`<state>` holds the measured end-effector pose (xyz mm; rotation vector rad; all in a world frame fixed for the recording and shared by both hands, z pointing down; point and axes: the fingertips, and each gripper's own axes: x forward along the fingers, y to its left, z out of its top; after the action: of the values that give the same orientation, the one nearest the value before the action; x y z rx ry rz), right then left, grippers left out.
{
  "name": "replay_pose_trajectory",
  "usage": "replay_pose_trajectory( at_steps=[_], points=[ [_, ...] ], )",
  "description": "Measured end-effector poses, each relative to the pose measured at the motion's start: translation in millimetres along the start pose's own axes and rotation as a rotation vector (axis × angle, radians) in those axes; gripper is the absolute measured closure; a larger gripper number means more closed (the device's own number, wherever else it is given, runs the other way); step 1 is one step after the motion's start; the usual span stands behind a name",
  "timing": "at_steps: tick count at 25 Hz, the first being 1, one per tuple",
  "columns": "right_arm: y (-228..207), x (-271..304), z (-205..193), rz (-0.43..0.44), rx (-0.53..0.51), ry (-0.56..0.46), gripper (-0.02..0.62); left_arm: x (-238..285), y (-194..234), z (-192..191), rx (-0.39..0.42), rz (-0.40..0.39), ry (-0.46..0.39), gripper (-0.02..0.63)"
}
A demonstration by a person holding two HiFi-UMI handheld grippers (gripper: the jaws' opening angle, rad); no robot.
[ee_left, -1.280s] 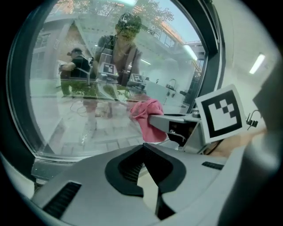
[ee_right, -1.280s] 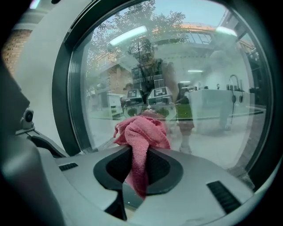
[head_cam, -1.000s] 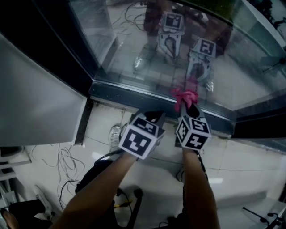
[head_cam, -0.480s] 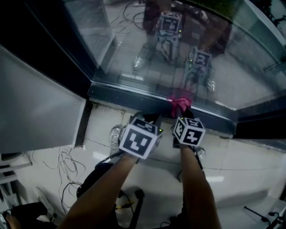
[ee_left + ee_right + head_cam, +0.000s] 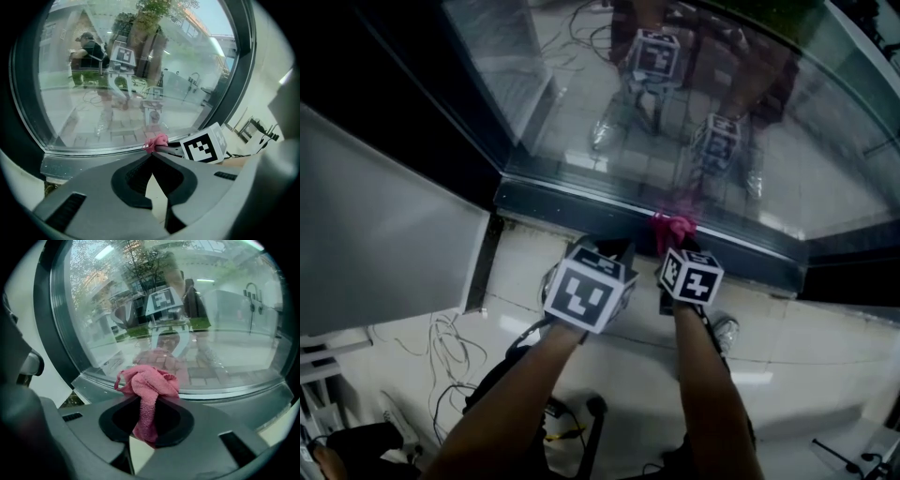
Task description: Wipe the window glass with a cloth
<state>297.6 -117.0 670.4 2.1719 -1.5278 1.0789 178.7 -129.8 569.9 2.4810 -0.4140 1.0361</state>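
From the head view we saw both tools held low, above the floor (image 5: 825, 328) at the foot of the window. The right tool (image 5: 676, 240) carried the pink cloth (image 5: 672, 225). Its bunched end lay at the bottom edge of the window glass (image 5: 581, 112), where the pane meets the dark frame (image 5: 572, 208). The left tool (image 5: 617, 251) sat just beside it, short of the frame, touching nothing that we could make out.

In the left gripper view the left tool's (image 5: 151, 156) jaws stood together with nothing between them. Beyond them the cloth (image 5: 156, 140) showed against the lower edge of the pane, with the right tool's marker cube (image 5: 204, 146) next to it.

In the right gripper view the right tool (image 5: 148, 405) was clamped on the cloth (image 5: 147, 380). A twisted tail ran down between the jaws and a loose wad stood out in front, at or very near the glass. We could not tell whether it pressed there.

We judged the wipe to be at the bottom of the pane. To do it well, the wad should be pushed in until fabric alone, not the jaw tips, meets the glass. The strokes should overlap and run along the bottom edge toward the corner of the frame. Only a narrow tail was gripped, so drag might pull the cloth loose, and the clamp would need to be firm. The left tool would do best kept clear of the pane.
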Motion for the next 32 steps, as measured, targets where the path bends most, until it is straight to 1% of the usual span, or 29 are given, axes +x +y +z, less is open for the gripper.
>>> replay_pose_trajectory(
  at_steps=[2, 6, 12, 17, 23, 28, 32],
  points=[
    [15, 5, 0, 0.023, -0.005, 0.009, 0.525, -4, 8, 0, -0.012, 0.006, -0.005, 0.604],
    [34, 13, 1, 0.030, -0.031, 0.028, 0.525, -9, 16, 1, -0.033, 0.009, -0.014, 0.604],
    [42, 22, -2, 0.030, -0.040, 0.043, 0.525, -17, 27, 1, -0.050, 0.011, -0.028, 0.604],
    [54, 22, 5, 0.040, -0.045, 0.038, 0.525, -22, 33, 5, -0.065, 0.007, -0.048, 0.604],
    [70, -3, 34, 0.058, -0.060, -0.015, 0.525, -29, 33, 17, -0.079, 0.007, -0.101, 0.604],
    [76, -36, 61, 0.070, -0.068, -0.079, 0.525, -44, 28, 29, -0.038, 0.023, -0.159, 0.604],
    [84, -67, 94, 0.071, -0.083, -0.147, 0.525, -68, 30, 40, -0.007, 0.050, -0.206, 0.604]
  ],
)
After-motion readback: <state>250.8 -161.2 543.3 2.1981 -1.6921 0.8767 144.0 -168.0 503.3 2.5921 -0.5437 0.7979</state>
